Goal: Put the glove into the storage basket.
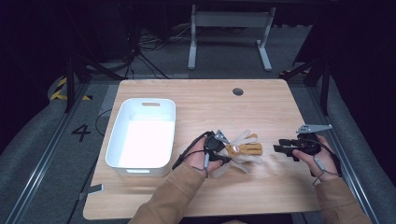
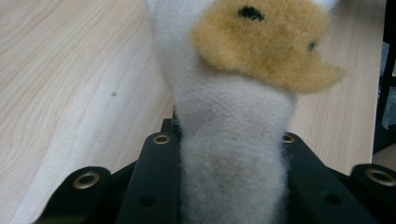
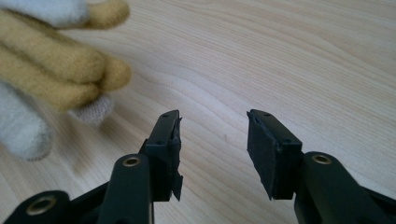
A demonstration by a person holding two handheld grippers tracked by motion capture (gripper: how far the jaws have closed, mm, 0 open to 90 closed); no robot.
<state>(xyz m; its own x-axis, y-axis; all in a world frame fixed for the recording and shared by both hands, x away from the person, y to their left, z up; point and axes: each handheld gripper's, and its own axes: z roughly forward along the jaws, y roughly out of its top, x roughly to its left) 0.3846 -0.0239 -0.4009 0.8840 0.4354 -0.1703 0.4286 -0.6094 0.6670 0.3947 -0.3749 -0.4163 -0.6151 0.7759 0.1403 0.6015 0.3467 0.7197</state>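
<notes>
A fuzzy white and tan plush toy point(image 1: 245, 150) lies at the middle of the wooden table point(image 1: 210, 102), its soft limbs fanned out to the right. My left gripper point(image 1: 225, 156) is shut on a white part of the plush toy point(image 2: 233, 154), which bulges up between the two jaws; a tan patch with dark dots sits just above. To its right, my right gripper point(image 1: 281, 149) points left toward the plush toy and stands open. In the right gripper view, bare wood shows between the jaws of the right gripper point(image 3: 212, 128), and the plush toy's tan and white limbs point(image 3: 56, 70) lie ahead at the upper left, apart from it.
A white plastic bin point(image 1: 140, 169) stands at the left of the table, close to the left hand. A small round cable hole point(image 1: 237, 91) sits near the far edge. Bare wood stretches behind the plush toy and along the front edge.
</notes>
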